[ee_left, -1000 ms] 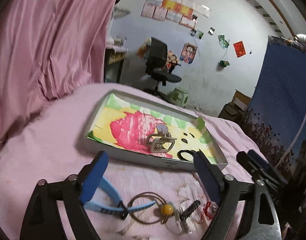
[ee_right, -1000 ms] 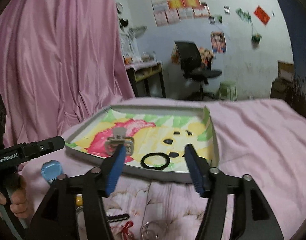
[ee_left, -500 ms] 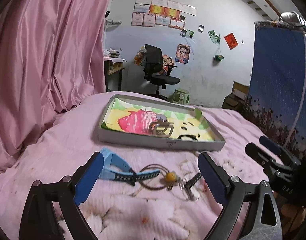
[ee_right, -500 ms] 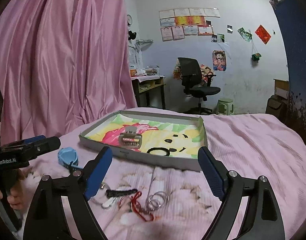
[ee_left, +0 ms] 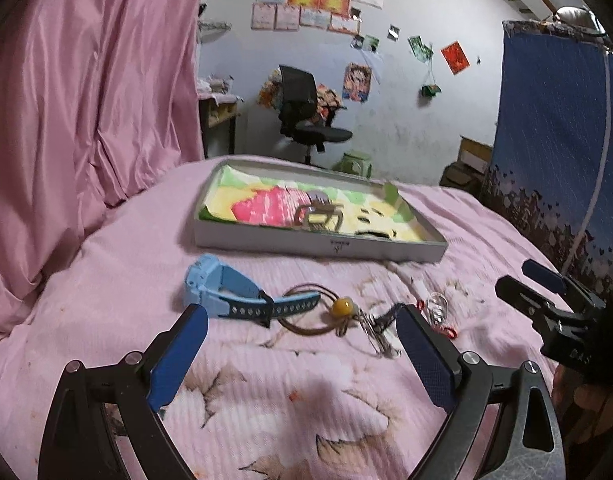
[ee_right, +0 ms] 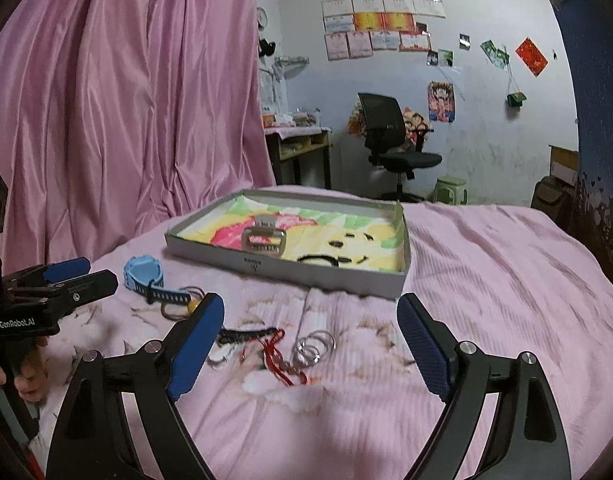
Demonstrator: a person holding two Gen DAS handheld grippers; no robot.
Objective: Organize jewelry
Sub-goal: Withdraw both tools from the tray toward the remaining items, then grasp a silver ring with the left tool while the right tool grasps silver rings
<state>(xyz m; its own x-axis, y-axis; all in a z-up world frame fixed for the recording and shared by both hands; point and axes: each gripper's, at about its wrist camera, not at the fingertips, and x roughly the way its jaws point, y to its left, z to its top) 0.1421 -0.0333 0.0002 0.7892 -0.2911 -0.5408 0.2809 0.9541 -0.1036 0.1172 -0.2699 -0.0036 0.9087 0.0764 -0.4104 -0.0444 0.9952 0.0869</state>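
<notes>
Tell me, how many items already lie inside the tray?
2. A grey hair claw clip lies near the middle of the tray, and a black hair tie lies to its right. Smaller items may be hidden behind the rim.

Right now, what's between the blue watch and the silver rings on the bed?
In the left wrist view: a brown cord loop with a yellow bead, then a dark hair clip, between the watch and the rings.

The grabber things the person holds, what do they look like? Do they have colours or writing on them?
Both look the same. The left gripper and the right gripper each have two black arms with silver bolts, ending in flat blue fingers with a bumpy, dotted surface. The left one's black body has white letters saying GenRobot.AI. No cables show, and no sleeve can be made out.
</notes>
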